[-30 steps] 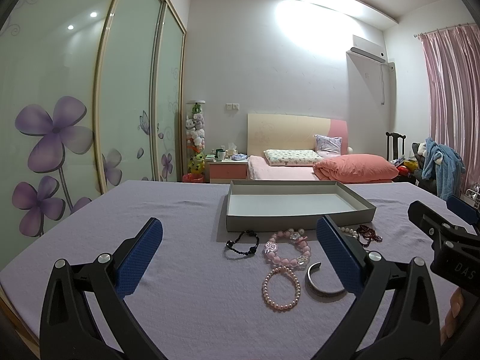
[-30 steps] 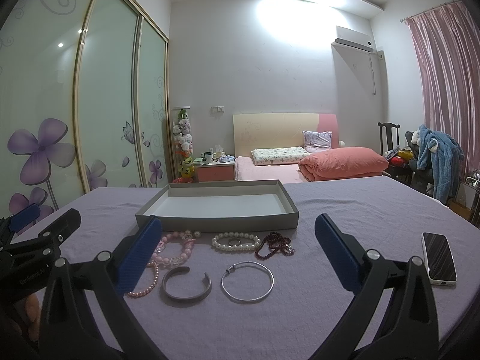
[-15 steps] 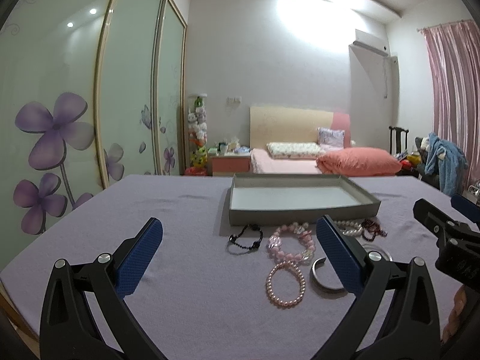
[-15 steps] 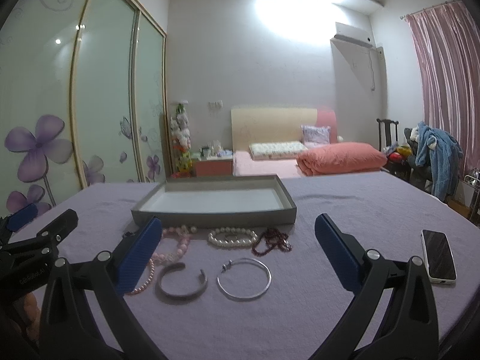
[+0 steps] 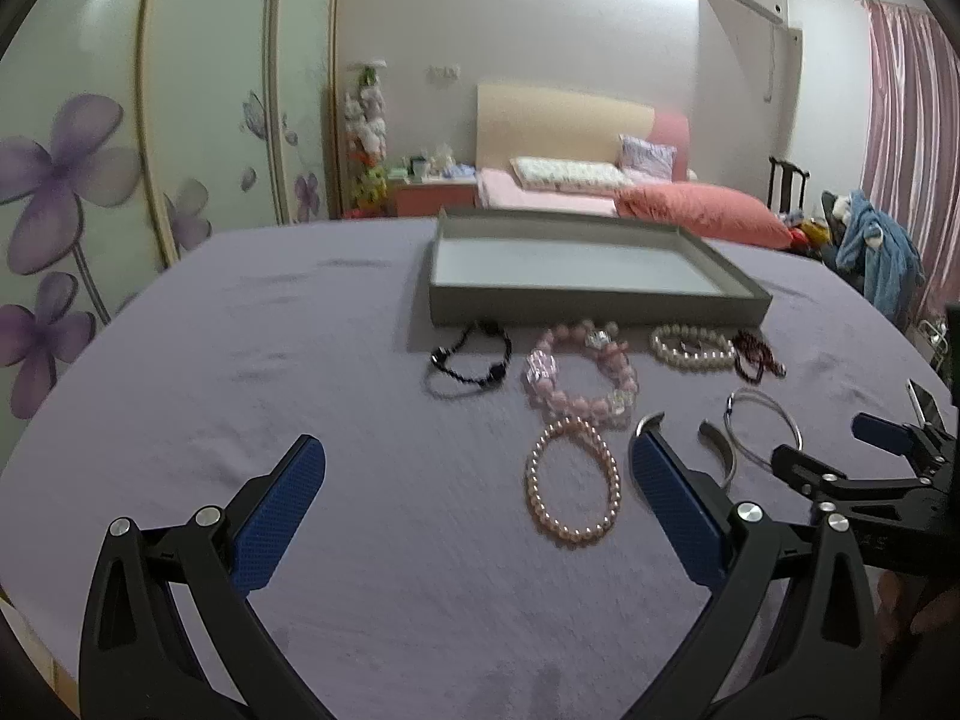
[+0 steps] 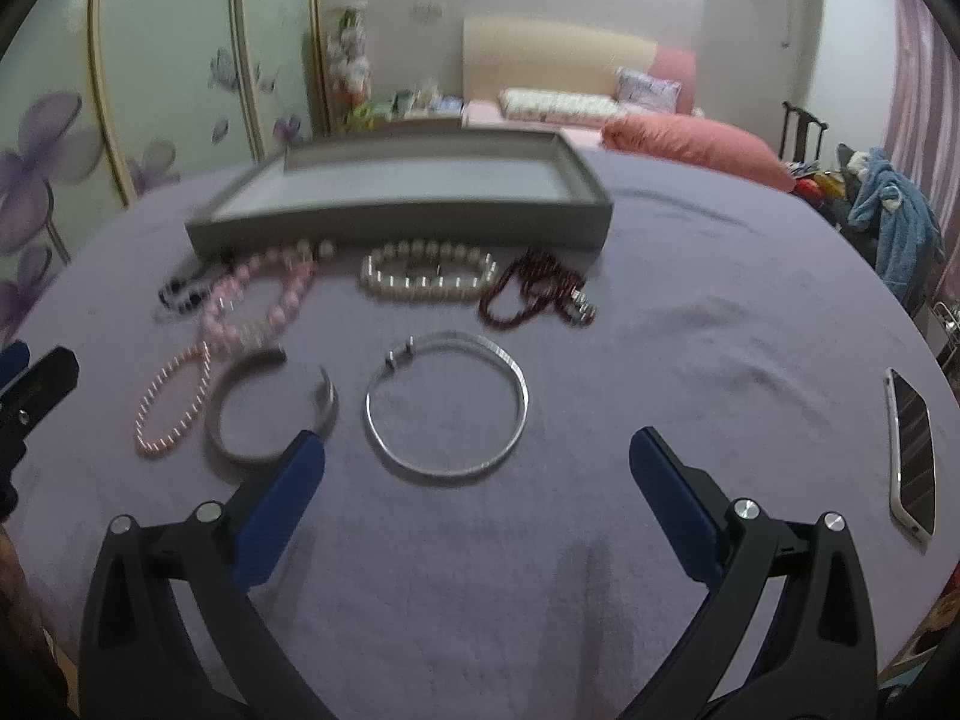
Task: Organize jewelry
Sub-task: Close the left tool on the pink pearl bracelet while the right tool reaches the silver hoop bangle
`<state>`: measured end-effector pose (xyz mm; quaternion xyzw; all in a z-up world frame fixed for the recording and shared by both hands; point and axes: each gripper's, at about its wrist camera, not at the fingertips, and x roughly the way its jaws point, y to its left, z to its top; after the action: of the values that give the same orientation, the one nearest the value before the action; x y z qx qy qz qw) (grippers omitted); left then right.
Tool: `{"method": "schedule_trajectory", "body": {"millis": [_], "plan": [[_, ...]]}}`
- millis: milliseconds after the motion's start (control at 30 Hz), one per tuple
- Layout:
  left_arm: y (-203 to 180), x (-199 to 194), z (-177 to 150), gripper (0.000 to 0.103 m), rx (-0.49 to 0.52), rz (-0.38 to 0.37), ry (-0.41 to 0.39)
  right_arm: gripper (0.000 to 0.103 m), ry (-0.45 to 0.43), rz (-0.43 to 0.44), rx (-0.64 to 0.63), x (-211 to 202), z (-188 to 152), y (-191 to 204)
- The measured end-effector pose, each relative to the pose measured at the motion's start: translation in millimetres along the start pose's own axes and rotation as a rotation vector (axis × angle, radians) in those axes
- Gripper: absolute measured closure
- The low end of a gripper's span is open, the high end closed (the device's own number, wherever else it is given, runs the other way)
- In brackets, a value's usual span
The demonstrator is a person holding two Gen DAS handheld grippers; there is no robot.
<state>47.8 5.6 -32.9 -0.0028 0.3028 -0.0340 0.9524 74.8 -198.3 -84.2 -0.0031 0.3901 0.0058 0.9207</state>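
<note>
Bracelets crowd tray's near wall; tongs gaping.

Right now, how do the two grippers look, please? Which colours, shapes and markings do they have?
The left gripper and the right gripper look alike: matte black frames with triangular cut-outs and silver round bolts. The fingers spread in a V and carry blue pads with a fine dotted texture. On the right gripper's body, seen in the left view, there is small pale lettering, too blurred to read. No cables or sleeves show.
</note>
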Motion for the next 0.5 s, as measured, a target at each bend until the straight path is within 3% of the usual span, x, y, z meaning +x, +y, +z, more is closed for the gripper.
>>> {"method": "schedule_trajectory", "body": {"millis": [100,200,467,500], "plan": [[-1.1,8.5,-0.3,0.002,0.010,-0.019,0.037,0.017,0.080,0.015,-0.020,16.5,1.7,2.4],[-3.6,13.0,-1.4,0.002,0.030,-0.028,0.065,0.020,0.109,0.027,-0.002,21.5,10.3,-1.3],[-13.5,30.4,-1.5,0.002,0.091,-0.062,0.157,0.020,0.127,0.053,-0.030,33.9,26.9,0.8],[-15.7,32.6,-1.8,0.002,0.101,-0.064,0.169,0.027,0.123,0.063,-0.036,33.0,27.6,1.9]]}}
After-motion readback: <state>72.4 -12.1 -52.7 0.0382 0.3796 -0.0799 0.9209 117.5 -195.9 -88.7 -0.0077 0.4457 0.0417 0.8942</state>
